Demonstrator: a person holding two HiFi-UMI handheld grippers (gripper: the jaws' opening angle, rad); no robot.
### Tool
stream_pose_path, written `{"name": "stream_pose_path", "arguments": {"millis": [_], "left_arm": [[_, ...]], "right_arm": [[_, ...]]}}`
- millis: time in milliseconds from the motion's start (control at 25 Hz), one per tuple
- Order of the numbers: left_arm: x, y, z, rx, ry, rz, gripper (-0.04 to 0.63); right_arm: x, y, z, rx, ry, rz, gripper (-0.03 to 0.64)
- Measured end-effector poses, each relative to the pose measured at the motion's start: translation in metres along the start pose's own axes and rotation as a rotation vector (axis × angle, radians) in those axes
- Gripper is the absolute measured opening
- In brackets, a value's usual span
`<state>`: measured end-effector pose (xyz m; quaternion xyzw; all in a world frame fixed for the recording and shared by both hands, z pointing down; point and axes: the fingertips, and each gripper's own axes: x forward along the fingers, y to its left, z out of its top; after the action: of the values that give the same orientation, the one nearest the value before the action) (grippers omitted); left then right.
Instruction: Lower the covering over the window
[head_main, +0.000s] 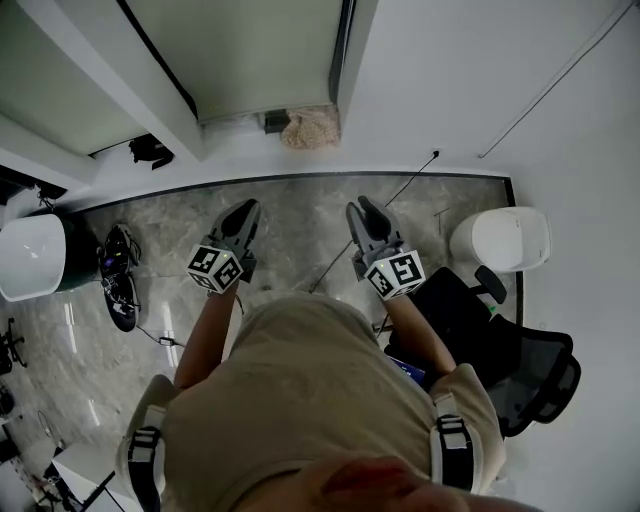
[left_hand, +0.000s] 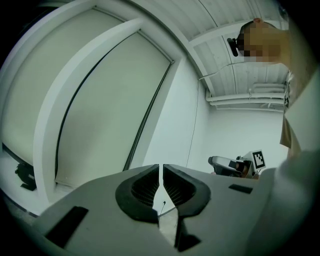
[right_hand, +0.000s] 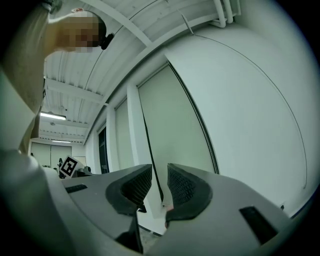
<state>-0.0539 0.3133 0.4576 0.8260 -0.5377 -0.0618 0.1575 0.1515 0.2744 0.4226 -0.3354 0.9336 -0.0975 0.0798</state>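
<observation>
The window's pale blind (head_main: 262, 50) hangs down over the pane ahead of me; it also fills the left gripper view (left_hand: 110, 110) and the right gripper view (right_hand: 170, 125). A black cord (head_main: 160, 62) runs down the blind's left edge (left_hand: 63, 120) and shows far off through the right jaws (right_hand: 148, 145). My left gripper (head_main: 247, 207) is held level at waist height, short of the window, its jaws (left_hand: 161, 167) shut to a thin slit with nothing in them. My right gripper (head_main: 360, 205) is level beside it, its jaws (right_hand: 159, 170) a little apart and holding nothing.
A white bin (head_main: 30, 255) and a tangle of cables (head_main: 120, 275) lie on the marble floor at the left. At the right are a white round container (head_main: 510, 240) and a black office chair (head_main: 520, 370). A tan bundle (head_main: 310, 128) sits at the window's foot.
</observation>
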Motion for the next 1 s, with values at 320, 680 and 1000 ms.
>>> {"name": "stream_pose_path", "arguments": {"millis": [320,680,1000], "left_arm": [[0.012,0.000,-0.010,-0.013,-0.004,0.024,0.040],[0.020,0.065,0.007,-0.050,-0.003,0.046,0.040],[0.058,0.121,0.041,-0.031,0.008,-0.031,0.040]], "right_arm": [[0.010,-0.012,-0.016,0.002,0.035,0.024,0.083],[0.073,-0.006,-0.026,-0.001,0.059,0.030,0.083],[0.141,-0.012,-0.017,-0.032,0.064,-0.019,0.083]]}}
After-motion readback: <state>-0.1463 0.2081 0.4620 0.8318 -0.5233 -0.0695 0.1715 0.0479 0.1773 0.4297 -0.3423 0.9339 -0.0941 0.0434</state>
